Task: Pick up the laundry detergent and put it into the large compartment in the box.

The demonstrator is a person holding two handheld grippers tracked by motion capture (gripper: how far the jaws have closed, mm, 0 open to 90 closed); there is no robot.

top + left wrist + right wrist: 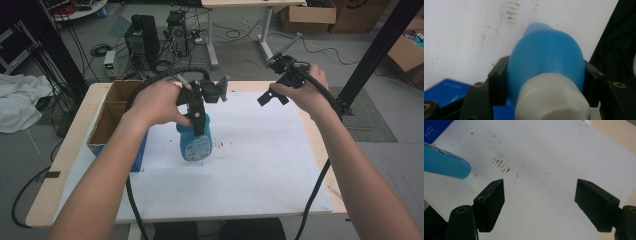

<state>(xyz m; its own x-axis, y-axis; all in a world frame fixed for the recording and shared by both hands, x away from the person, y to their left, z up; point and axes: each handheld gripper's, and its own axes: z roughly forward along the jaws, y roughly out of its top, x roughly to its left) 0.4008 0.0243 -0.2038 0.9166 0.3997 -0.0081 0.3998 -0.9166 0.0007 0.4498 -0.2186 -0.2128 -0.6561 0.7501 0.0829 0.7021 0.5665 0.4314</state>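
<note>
Now gripping a blue bottle (195,145).
Left gripper (200,117) clamped on bottle over white sheet (250,165); right gripper (272,97) spread wide, holding nothing.

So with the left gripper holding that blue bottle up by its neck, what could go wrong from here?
1. The left gripper clamps the blue bottle only near its white cap, on a rounded shoulder; it could slip or swing.
2. The right gripper is open and apart, so nothing backs up a drop onto the white sheet.

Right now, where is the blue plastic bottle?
In the high view, the blue plastic bottle is left of centre over the white sheet, clamped by the left hand-held gripper, beside the open cardboard box.
</note>
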